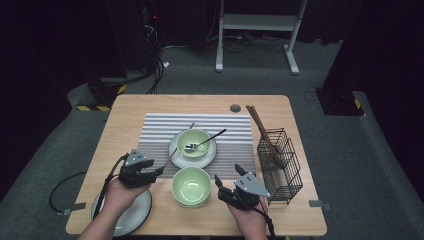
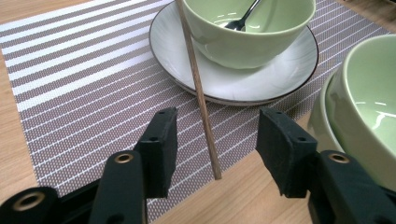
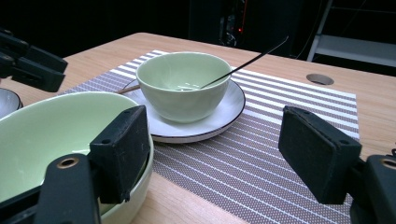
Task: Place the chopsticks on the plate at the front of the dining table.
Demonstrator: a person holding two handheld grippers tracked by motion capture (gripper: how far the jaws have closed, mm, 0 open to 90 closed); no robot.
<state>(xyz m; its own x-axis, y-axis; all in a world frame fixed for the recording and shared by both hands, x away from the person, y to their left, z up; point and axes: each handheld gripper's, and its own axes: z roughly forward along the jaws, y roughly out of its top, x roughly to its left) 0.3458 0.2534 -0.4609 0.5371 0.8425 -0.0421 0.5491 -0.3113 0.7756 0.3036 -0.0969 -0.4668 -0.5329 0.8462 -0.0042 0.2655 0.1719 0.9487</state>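
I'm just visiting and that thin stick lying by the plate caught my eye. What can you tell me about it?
The stick is a single slim chopstick, brown and wood-like, straight and round. It lies slanting across the rim of the white plate, passing close beside the green bowl; whether it touches the bowl is unclear. Its near tip comes down by the edge of the striped mat. The left gripper has its jaws open on either side of it, not touching.

Both hands are gripping black two-jaw tools: the left gripper (image 1: 161,170) and right gripper (image 1: 218,182) are each carrying a grey three-cornered plate and trailing a black cable. Brass-coloured rivets are showing on the arms, and small holes are dotting the flat black pads (image 2: 161,140).
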